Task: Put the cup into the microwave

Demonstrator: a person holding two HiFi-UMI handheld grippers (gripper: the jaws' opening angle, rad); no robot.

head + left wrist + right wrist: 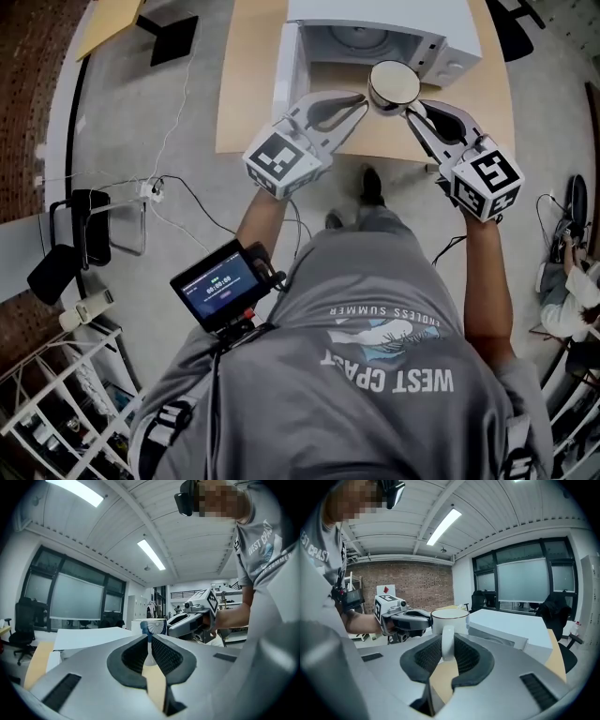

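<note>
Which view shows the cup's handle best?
Right gripper view: the handle stands clamped between the jaws, with the cup behind. Head view shows only the cup's top from above; left gripper view shows a sliver of its side.

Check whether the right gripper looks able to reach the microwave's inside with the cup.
Probably yes: the right gripper holds the cup by its handle just in front of the microwave, whose door stands open, and nothing shows between cup and opening.
</note>
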